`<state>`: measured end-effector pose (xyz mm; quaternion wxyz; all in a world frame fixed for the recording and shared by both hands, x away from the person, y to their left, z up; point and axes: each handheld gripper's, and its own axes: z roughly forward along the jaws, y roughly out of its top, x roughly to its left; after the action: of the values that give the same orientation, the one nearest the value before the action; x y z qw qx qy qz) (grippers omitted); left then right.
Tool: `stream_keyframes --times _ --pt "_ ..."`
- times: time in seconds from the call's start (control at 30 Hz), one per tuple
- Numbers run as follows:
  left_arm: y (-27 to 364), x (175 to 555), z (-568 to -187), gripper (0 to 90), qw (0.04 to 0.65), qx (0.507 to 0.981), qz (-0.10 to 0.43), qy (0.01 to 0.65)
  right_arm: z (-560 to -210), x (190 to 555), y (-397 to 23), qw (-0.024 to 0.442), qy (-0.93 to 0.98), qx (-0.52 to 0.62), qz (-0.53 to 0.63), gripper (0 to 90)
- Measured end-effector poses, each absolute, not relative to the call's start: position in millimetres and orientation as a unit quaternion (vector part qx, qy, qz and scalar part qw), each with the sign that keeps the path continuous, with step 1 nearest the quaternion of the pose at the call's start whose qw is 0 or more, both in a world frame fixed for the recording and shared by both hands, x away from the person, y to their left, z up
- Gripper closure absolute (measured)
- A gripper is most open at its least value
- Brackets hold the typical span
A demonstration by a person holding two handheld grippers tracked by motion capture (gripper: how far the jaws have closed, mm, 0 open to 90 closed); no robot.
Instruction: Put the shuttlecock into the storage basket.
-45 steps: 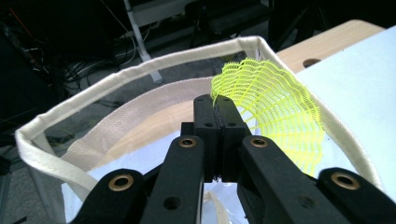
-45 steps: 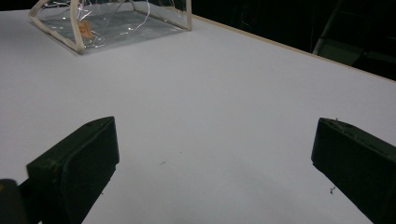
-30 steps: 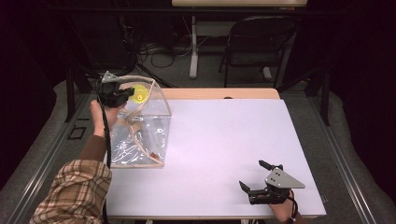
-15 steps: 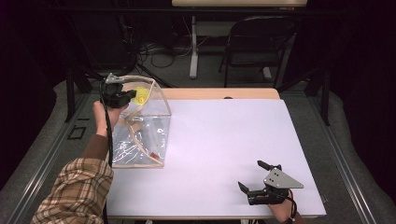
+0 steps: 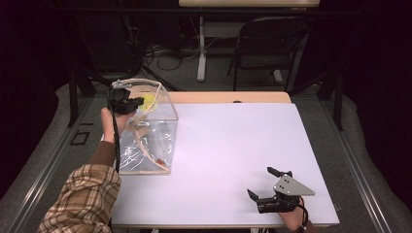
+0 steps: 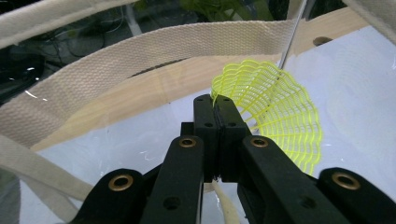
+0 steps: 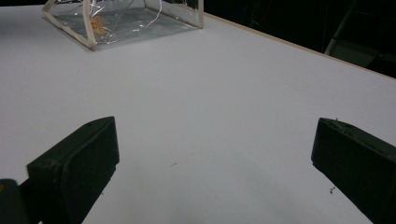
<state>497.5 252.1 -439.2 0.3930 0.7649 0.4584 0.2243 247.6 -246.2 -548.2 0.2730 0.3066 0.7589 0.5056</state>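
At the far left of the counter [image 5: 233, 145], a person's plaid-sleeved left arm [image 5: 85, 196] reaches forward, its hand holding the left tongs [image 5: 127, 102] over the top of a clear plastic bag [image 5: 145, 131]. The bag stands upright near the counter's left edge, with cream webbing trim along its edges and a webbing handle [image 6: 140, 60] arching over its open top. In the left gripper view the jaws of the left tongs [image 6: 215, 109] are pressed together, clamped on the base end of a yellow plastic shuttlecock [image 6: 275, 107]; whether they pinch the cork or the skirt's rim cannot be told. The mesh skirt fans out to the right of and beyond the jaw tips, just beside the bag's clear wall. In the high view the shuttlecock [image 5: 148, 101] shows as a yellow spot at the bag's far upper edge, directly right of the left tongs.

The middle of the white counter is bare surface.

At the near right corner, the right tongs [image 5: 265, 187] rest low on the counter in the person's right hand [image 5: 291, 218], well apart from the bag. Their jaws stand wide apart, with nothing between them, and point left across the counter toward the bag [image 7: 121, 21].
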Motion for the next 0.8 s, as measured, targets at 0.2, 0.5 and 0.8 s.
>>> stream_keyframes --times 0.2,0.5,0.8 --pt "247.7 500.3 -442.9 89.3 0.388 0.768 0.222 0.458 -548.3 247.6 -245.8 0.273 0.760 0.306 0.505 0.4" --pt "246.8 504.1 -447.8 88.5 0.380 0.770 0.218 0.464 -548.5 247.8 -246.1 0.272 0.760 0.306 0.505 0.4" --pt "251.9 501.5 -443.6 65.6 0.393 0.759 0.225 0.468 -548.7 247.9 -246.0 0.270 0.761 0.307 0.504 0.4"
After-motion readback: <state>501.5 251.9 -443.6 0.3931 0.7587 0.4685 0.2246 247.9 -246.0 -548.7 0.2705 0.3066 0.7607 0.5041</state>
